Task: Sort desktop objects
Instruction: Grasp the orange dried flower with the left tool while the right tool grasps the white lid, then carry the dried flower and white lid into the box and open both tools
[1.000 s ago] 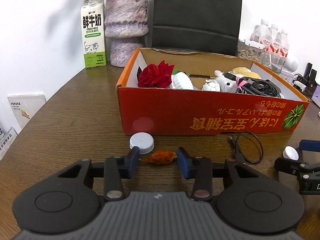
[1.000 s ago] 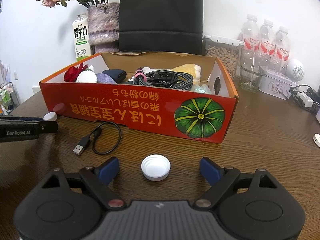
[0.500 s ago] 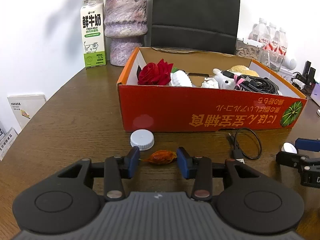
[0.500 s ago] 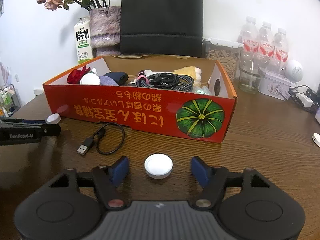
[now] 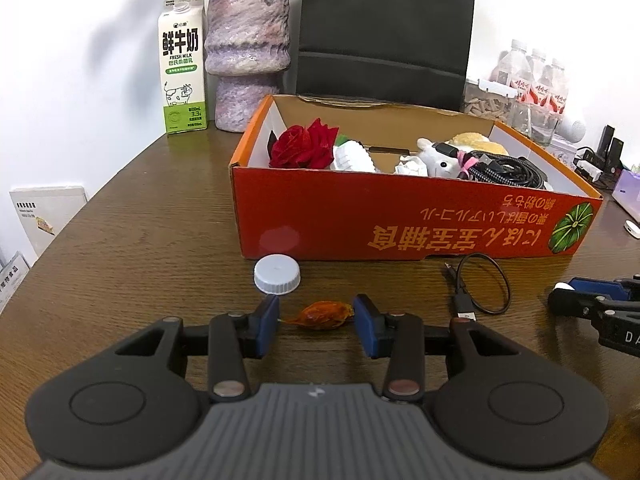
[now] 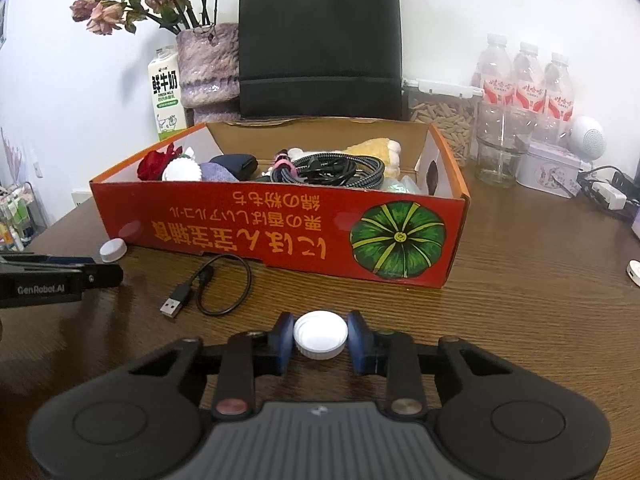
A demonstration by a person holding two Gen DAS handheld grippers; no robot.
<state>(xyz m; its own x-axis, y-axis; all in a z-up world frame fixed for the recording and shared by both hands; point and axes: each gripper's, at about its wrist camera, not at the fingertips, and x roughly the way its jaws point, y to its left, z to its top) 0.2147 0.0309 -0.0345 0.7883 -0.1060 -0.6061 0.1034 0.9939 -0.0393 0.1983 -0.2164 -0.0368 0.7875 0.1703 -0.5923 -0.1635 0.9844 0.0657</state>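
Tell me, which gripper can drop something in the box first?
Probably the right gripper: it is closed around the white cap. The left gripper is open around the orange candy.

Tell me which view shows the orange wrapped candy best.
The left wrist view: the candy lies uncovered on the table between the left gripper's open fingers. The right wrist view doesn't show it; only that gripper's side is visible there.
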